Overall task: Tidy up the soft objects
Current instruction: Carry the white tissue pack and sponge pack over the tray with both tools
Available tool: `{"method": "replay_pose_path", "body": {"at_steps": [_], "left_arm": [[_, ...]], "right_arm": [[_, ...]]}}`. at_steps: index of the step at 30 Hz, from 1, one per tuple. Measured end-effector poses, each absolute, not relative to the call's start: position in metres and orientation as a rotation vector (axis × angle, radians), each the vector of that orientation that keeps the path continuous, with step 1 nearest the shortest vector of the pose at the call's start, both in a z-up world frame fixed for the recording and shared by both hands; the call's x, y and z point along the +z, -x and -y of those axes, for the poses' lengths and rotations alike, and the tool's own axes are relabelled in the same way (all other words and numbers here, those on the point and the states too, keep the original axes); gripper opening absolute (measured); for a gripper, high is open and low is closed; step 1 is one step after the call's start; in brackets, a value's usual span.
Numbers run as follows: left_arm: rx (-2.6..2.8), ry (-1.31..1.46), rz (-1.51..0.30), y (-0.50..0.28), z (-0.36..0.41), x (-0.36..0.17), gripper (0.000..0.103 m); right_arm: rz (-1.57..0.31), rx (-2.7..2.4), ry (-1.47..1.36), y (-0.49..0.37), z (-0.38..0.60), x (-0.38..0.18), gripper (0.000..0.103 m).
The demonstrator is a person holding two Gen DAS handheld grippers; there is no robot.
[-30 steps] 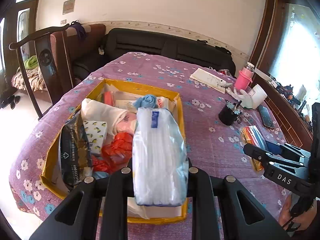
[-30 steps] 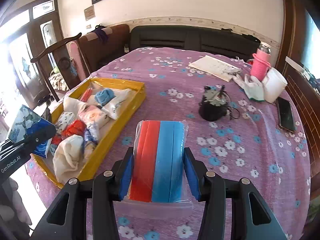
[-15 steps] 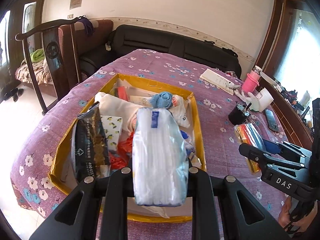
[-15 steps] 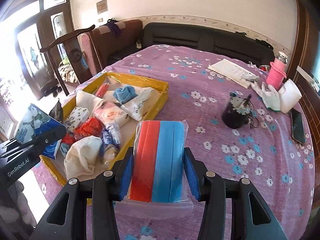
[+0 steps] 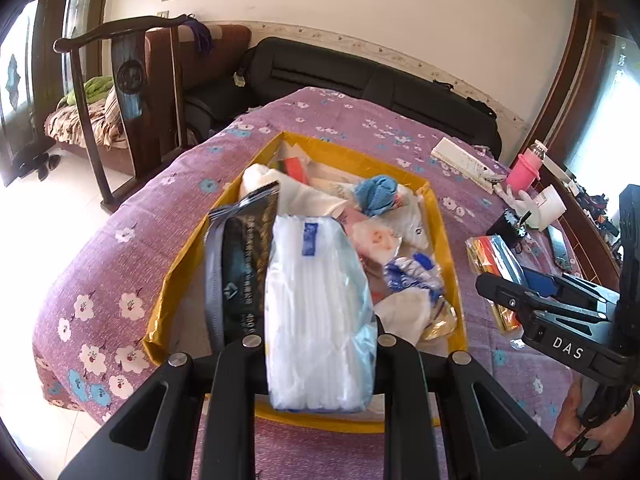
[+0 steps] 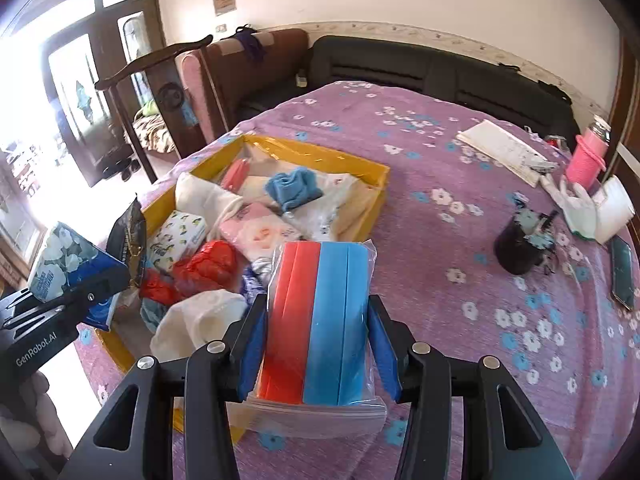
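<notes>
My left gripper is shut on a clear-wrapped pack of white tissues, held over the near end of the yellow box. The box holds several soft items: a blue cloth, a black packet, a red bag and a white cloth. My right gripper is shut on a clear bag of red and blue pads, just right of the box's near corner. In the right wrist view the left gripper shows at the left with its blue floral-printed tissue pack.
On the purple flowered tablecloth, right of the box, stand a black cup, a pink bottle, papers and a phone. A wooden chair and a dark sofa stand beyond the table.
Both grippers have moved left, so the yellow box has slid rightward in both views. Each keeps its grip on its pack.
</notes>
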State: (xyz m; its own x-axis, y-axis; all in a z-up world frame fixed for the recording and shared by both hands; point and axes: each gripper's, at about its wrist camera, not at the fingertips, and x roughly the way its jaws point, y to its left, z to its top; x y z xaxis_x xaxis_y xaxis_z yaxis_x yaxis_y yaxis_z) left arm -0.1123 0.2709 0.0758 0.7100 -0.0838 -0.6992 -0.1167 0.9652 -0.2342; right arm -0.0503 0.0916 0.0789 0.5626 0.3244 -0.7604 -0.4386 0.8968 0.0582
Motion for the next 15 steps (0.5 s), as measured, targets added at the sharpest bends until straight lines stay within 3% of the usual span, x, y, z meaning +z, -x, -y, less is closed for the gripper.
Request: {"method": "replay_pose_path", "body": {"at_steps": [15], "left_arm": [[-0.011,0.279,-0.865,0.087,-0.27,0.045,0.021]], "right_arm": [[-0.823,0.555,0.206,-0.006,-0.156,0.1,0.052]]}}
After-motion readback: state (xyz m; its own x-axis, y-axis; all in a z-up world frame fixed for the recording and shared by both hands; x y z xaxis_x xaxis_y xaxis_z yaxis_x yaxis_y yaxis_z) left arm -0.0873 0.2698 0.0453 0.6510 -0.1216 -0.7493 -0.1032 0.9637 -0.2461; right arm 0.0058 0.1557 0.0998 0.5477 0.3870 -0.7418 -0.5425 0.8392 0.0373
